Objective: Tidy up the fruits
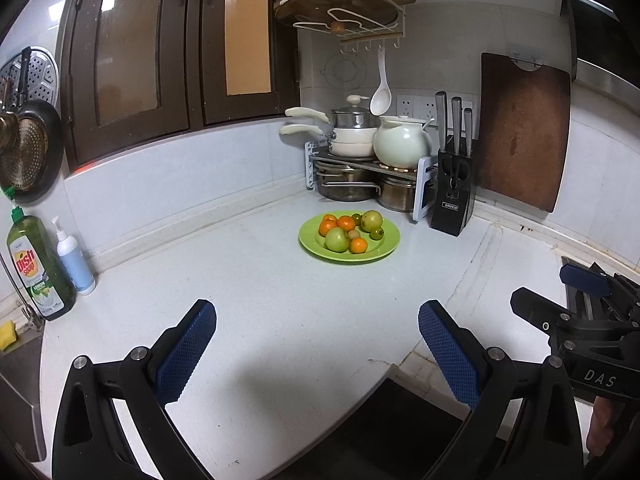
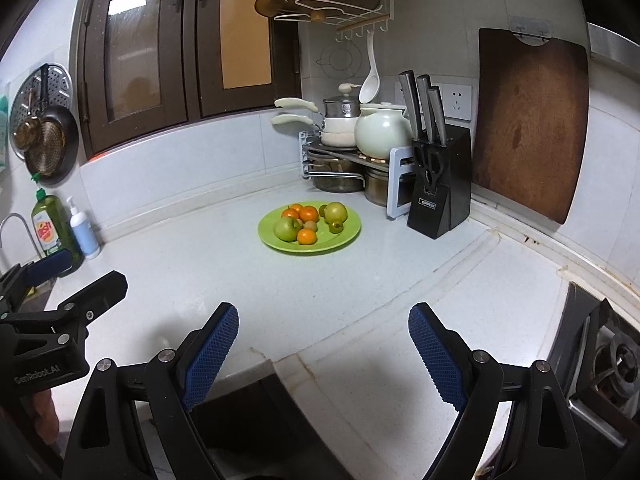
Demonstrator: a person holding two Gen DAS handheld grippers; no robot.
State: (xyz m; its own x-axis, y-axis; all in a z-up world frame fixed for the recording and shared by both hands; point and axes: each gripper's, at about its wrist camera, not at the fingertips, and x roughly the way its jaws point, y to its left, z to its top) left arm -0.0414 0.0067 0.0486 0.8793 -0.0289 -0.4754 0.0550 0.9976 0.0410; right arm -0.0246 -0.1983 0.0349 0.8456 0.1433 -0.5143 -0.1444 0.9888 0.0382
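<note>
Several fruits [image 1: 349, 230] heaped on green plate [image 1: 312, 250]: three oranges, two large green apples, a few small greenish ones, all touching or nearly so, toward plate's 12 o'clock half. Already gathered in one dish, which fits either a finished sort or a mixed pile awaiting one; cannot tell which. Plate resting on white surface [image 1: 248, 288], at 12 o'clock from both grippers and well apart from them. Knife block [image 1: 454, 192] just beside plate at 2 o'clock; pot rack [image 1: 360, 168] at 12 o'clock in the corner. Left hand-held gripper [image 1: 316, 354] spread wide, holding nothing, hovering over surface's near edge. Right hand-held gripper [image 2: 322, 356] likewise wide and empty, probably for an unobstructed look at the plate. Cutting board [image 2: 528, 120] leaning on tiled wall, dish soap [image 1: 38, 268] at 9 o'clock, stove burner [image 2: 612, 364] at 3 o'clock.
</note>
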